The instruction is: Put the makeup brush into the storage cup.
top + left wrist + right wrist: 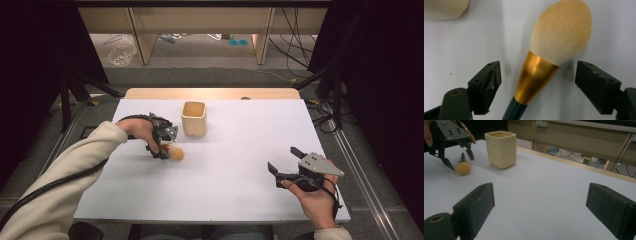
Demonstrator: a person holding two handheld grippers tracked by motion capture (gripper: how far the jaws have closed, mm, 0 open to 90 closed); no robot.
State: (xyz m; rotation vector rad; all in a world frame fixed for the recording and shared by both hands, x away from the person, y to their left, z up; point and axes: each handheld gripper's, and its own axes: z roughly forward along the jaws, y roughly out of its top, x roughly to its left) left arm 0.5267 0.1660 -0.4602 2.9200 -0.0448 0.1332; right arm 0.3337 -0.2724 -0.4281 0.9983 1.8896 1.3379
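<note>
A makeup brush with cream bristles, a gold ferrule and a dark handle lies flat on the white table. My left gripper is open, one jaw on each side of the ferrule with a gap to both. From above, the left gripper points down over the brush, just left of a cream square cup. My right gripper is open and holds nothing, low over the table's near right. Its own view shows the right gripper, the cup, the brush and the left gripper beyond.
A wooden strip runs along the table's far edge. Dark stands rise beside both sides of the table. Cables and a clear plastic bag lie on the floor beyond.
</note>
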